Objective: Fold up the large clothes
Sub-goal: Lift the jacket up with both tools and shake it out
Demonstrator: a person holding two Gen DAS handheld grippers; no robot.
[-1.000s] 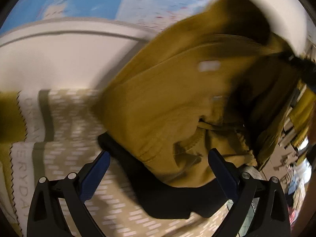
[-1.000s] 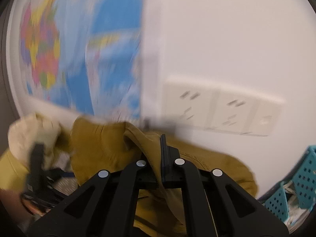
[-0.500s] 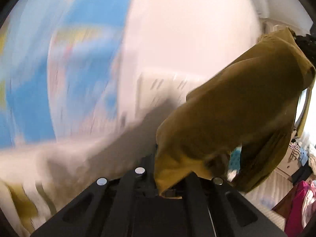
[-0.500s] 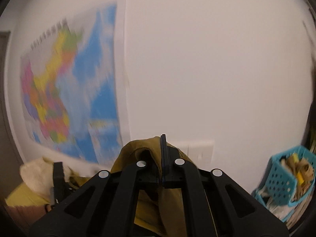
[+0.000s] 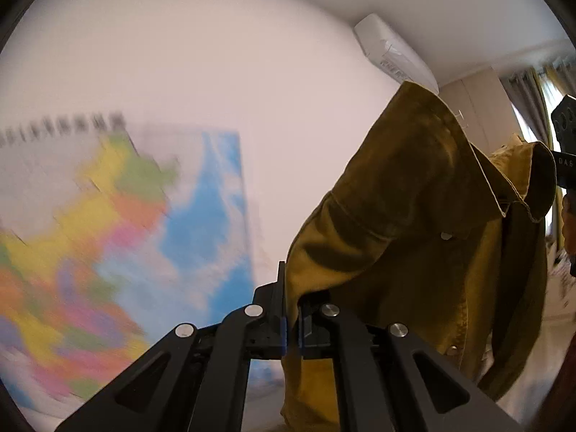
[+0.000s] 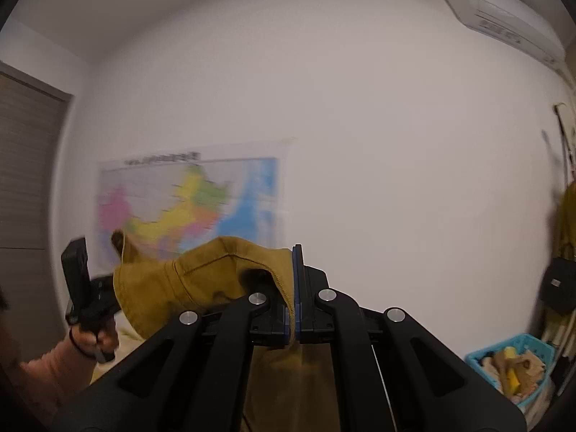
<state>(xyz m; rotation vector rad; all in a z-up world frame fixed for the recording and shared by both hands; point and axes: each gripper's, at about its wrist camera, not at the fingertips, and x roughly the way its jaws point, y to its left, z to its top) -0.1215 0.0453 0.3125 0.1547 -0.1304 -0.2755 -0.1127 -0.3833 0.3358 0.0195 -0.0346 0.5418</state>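
Observation:
A mustard-yellow button-up jacket point(image 5: 414, 237) hangs in the air between my two grippers. My left gripper point(image 5: 292, 309) is shut on one edge of it, the cloth pinched between the blue pads. My right gripper point(image 6: 296, 288) is shut on another edge of the jacket point(image 6: 201, 280), which drapes left and down from it. The right gripper's body point(image 5: 565, 144) shows at the right edge of the left wrist view, the left gripper's body point(image 6: 82, 288) at the left of the right wrist view. The jacket's lower part is out of view.
A coloured wall map point(image 6: 187, 205) hangs on the white wall ahead. An air conditioner point(image 6: 496, 10) is mounted high on the right. A blue basket of items point(image 6: 511, 363) stands at the lower right. A dark bag point(image 6: 558, 284) hangs at right.
The left gripper went from open over the bed to shut on the jacket. Both grippers have risen, lifting the jacket off the bed, and now face the wall.

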